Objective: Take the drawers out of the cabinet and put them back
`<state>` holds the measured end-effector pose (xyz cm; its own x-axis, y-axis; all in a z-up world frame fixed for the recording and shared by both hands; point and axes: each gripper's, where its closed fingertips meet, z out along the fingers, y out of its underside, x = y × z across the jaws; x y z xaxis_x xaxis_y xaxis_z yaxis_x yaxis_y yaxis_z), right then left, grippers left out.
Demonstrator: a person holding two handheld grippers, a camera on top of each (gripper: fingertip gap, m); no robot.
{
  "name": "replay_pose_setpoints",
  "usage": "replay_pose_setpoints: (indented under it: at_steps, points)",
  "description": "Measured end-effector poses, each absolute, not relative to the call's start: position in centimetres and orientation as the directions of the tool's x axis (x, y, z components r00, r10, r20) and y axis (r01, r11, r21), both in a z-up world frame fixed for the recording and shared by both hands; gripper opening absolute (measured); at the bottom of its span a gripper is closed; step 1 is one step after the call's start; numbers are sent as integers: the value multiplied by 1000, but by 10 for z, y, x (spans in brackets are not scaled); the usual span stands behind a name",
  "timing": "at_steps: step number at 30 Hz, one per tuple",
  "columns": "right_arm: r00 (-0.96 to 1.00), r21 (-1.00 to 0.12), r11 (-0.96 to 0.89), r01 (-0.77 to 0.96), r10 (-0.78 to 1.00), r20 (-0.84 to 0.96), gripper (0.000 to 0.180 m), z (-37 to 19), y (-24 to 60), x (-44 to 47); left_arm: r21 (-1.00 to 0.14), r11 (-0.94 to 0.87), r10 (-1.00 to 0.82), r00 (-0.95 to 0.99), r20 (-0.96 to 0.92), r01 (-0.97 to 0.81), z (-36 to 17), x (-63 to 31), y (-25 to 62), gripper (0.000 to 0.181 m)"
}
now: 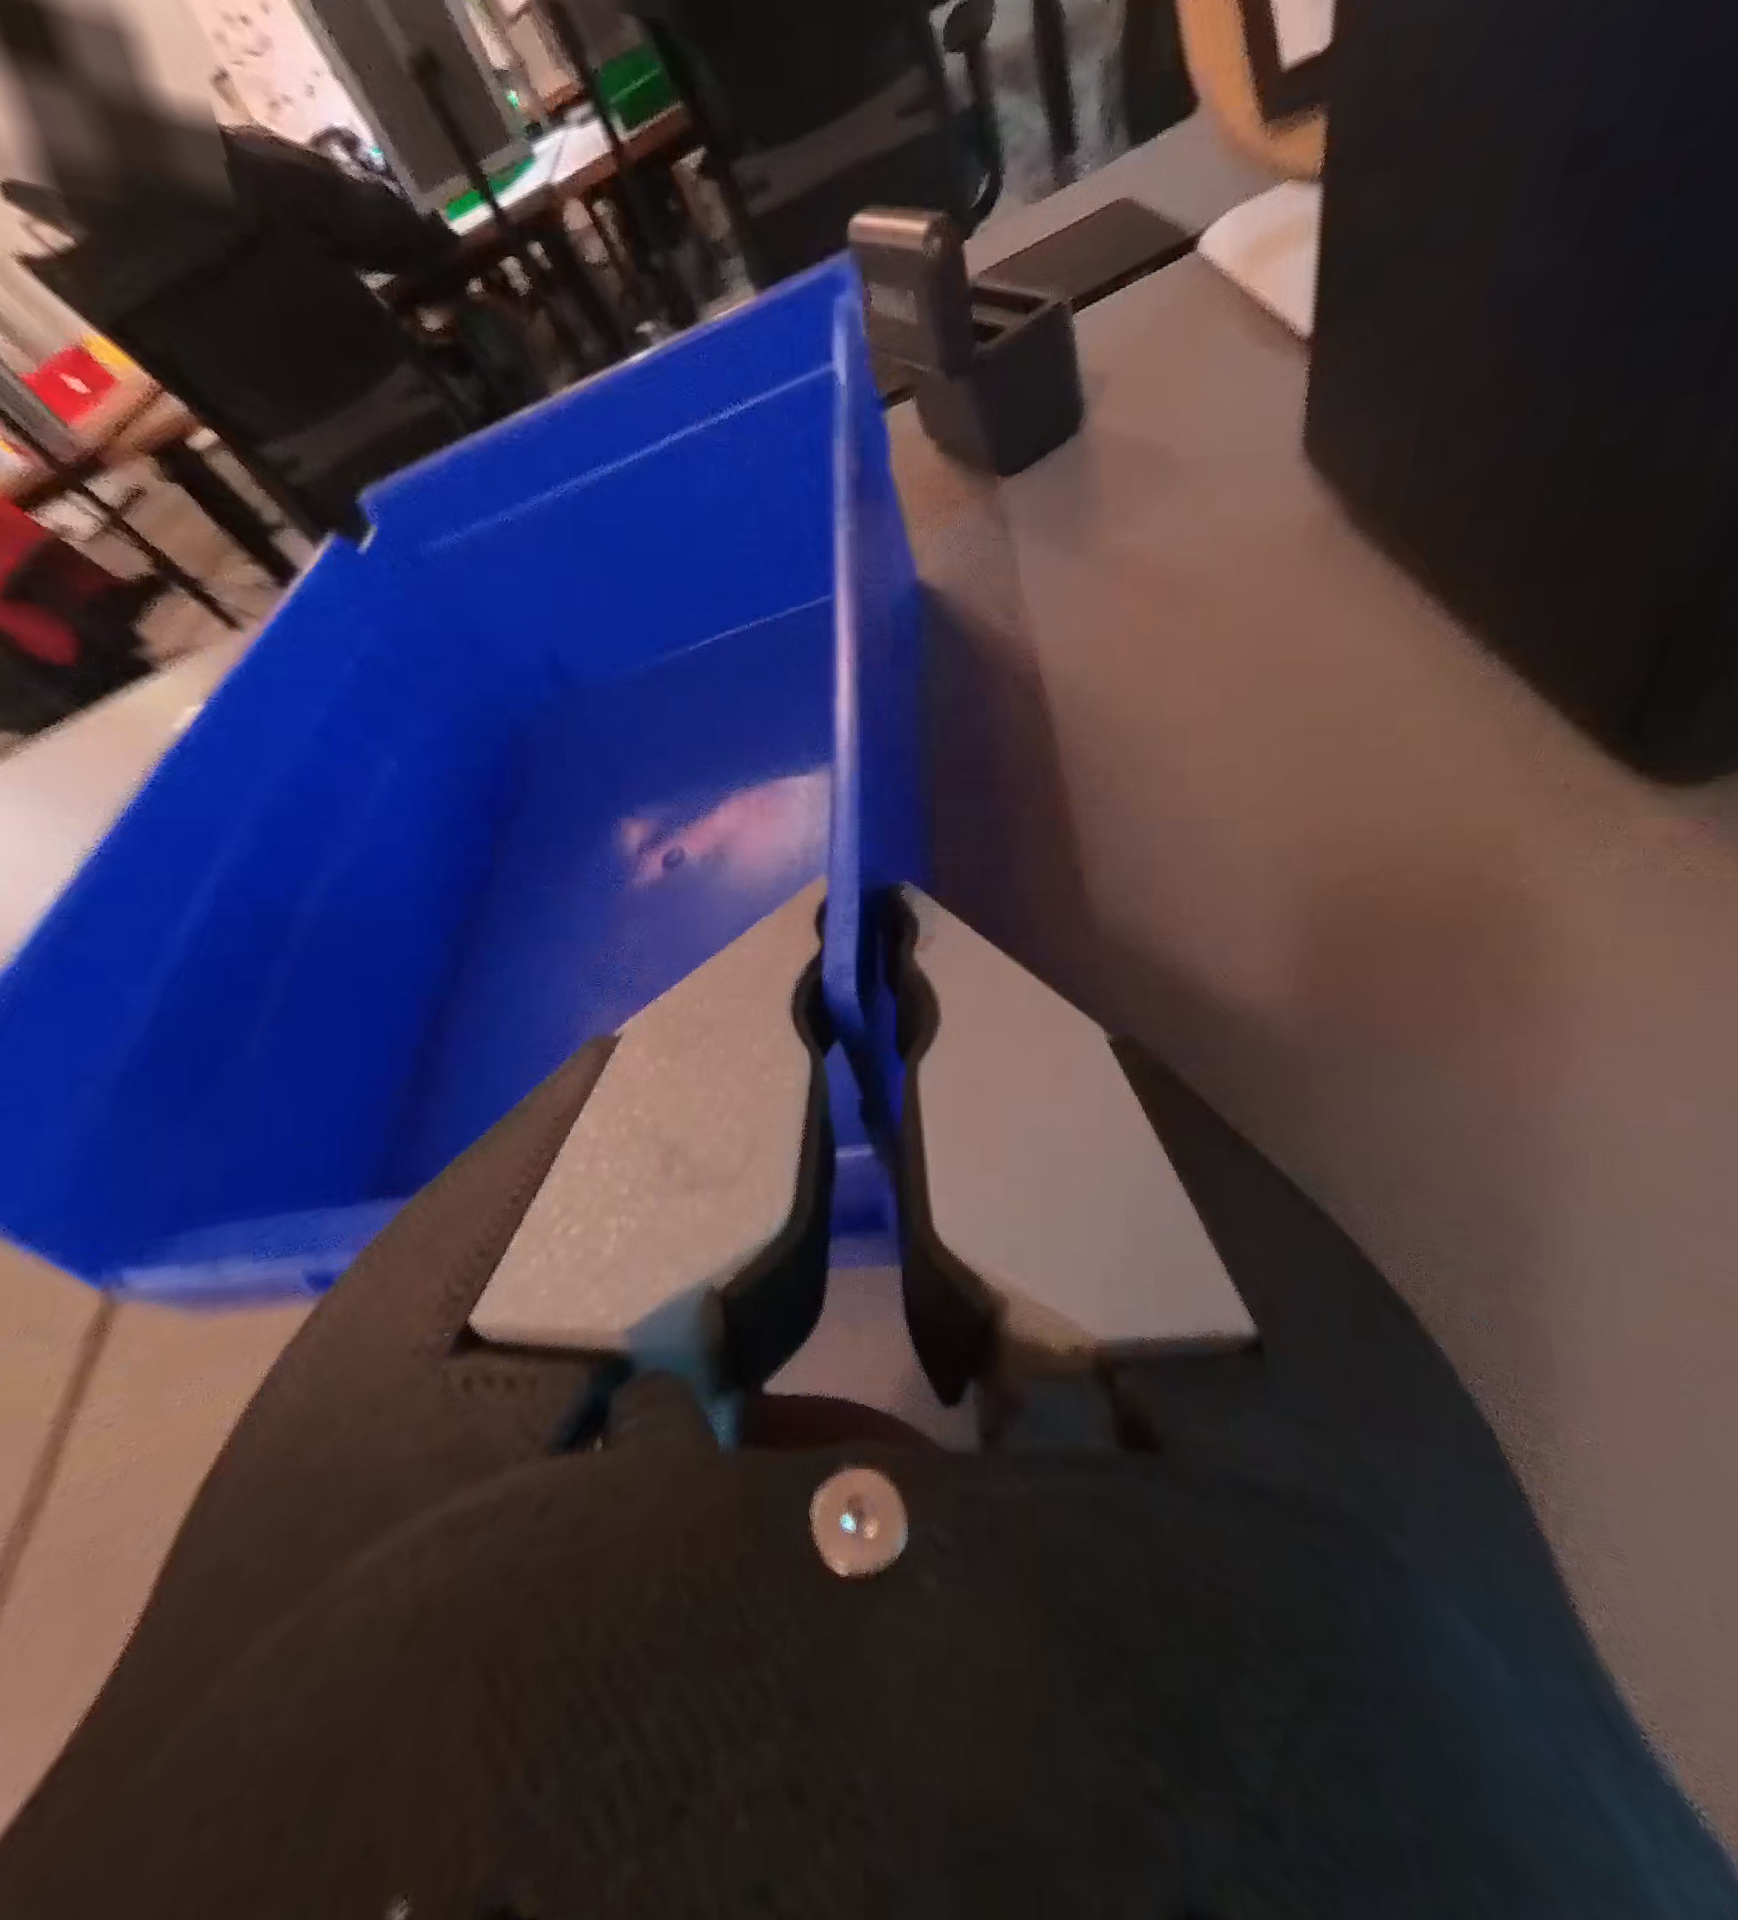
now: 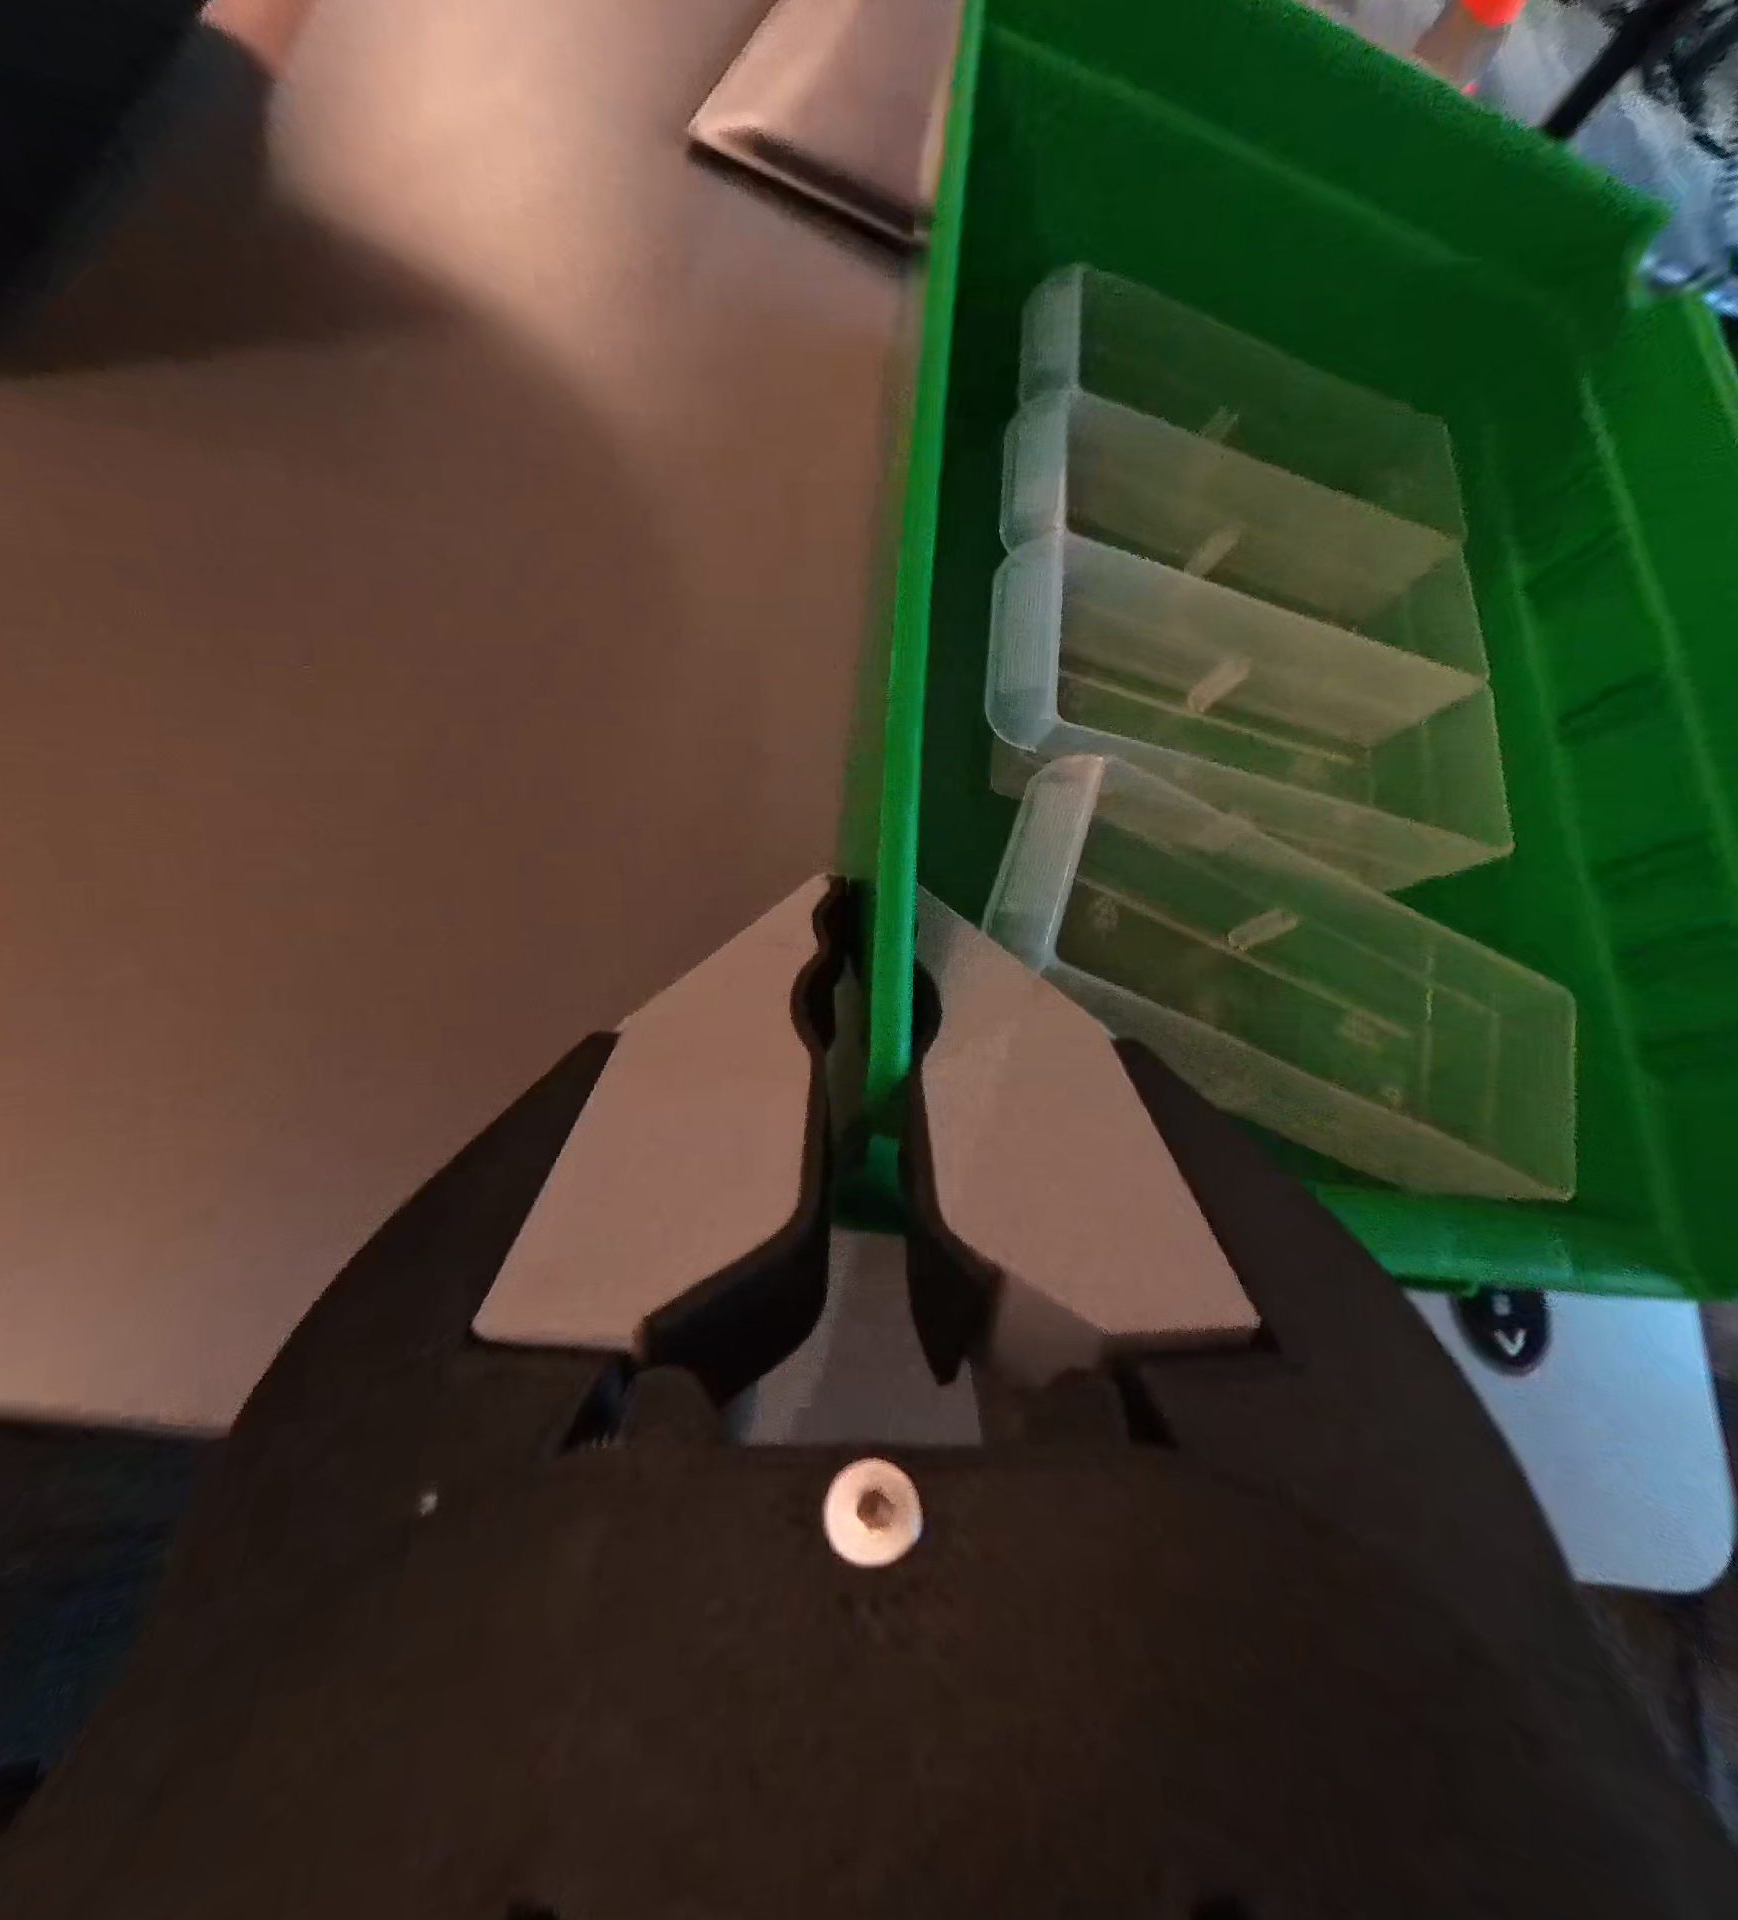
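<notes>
My left gripper (image 1: 863,925) is shut on the right side wall of a blue plastic drawer (image 1: 408,831), which looks empty and hangs tilted over the grey table (image 1: 1364,987). My right gripper (image 2: 870,925) is shut on the left side wall of a green plastic drawer (image 2: 1654,727). The green drawer holds several small clear plastic boxes (image 2: 1249,644) lying side by side. A large black box (image 1: 1592,364), possibly the cabinet, stands at the far right of the left wrist view.
A small black block with a grey clip (image 1: 958,353) stands on the table behind the blue drawer. A flat dark slab (image 2: 813,135) lies on the table left of the green drawer. Chairs and desks (image 1: 252,312) stand beyond the table edge.
</notes>
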<state>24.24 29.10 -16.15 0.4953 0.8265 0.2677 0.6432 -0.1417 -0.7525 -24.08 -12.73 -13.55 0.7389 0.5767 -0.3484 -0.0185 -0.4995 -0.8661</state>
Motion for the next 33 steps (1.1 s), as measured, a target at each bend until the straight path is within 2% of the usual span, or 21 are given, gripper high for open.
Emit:
replay_pose_setpoints:
  at_steps: [2,6,9,13,22,28,33]
  points:
    - [468,-763,-138,632,852,234,2,-161,272,257,-896,-443,583,763,-279,11,-134,-233,-147,3]
    - [414,-759,-58,649,864,287,3,-154,226,281,-887,-452,601,704,-377,-89,-122,-208,-183,2]
    - [387,-715,-14,699,848,361,3,-145,189,300,-872,-476,620,659,-426,-116,-106,-189,-212,2]
    - [292,-677,71,732,865,407,4,-140,141,312,-899,-398,622,667,-410,-182,-79,-160,-239,3]
    - [7,-692,303,656,914,406,3,-73,-14,315,-918,-328,641,661,-390,-223,-38,-114,-307,3]
    - [-240,-742,449,497,893,380,3,-55,-102,258,-916,-330,676,621,-397,-226,-42,-112,-343,3]
    - [-424,-797,464,387,857,292,4,-79,-163,150,-928,-301,729,574,-373,-221,-35,-113,-371,3]
